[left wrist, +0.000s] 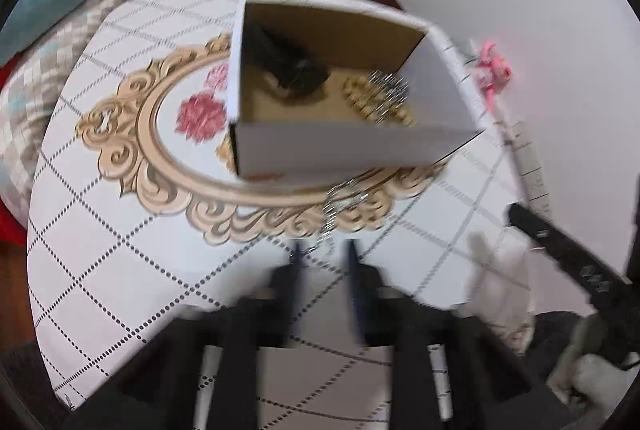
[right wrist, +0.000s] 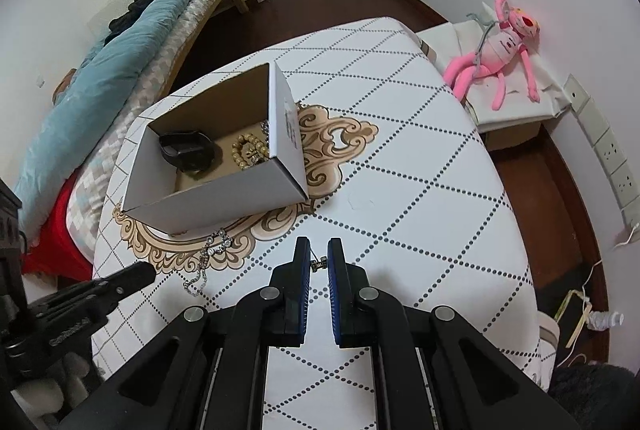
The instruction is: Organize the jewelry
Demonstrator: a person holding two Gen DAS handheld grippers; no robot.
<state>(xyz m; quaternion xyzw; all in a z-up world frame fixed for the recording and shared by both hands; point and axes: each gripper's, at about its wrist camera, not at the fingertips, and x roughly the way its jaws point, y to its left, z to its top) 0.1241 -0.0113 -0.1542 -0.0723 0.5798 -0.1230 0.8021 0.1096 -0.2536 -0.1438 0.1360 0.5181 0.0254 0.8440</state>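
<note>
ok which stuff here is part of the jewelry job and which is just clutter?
Job:
- cardboard box
- gold bead bracelet and black band inside it
- silver chain on the table, outside the box

Clutter:
- pink plush toy
- blue blanket
- wall sockets

Bracelets (right wrist: 249, 151) in box (right wrist: 224, 198) on table (right wrist: 420, 190)

Even, soft indoor light, weak shadows. Left wrist view was motion-blurred; right wrist sharp. Heavy fisheye bending, dark corners.
</note>
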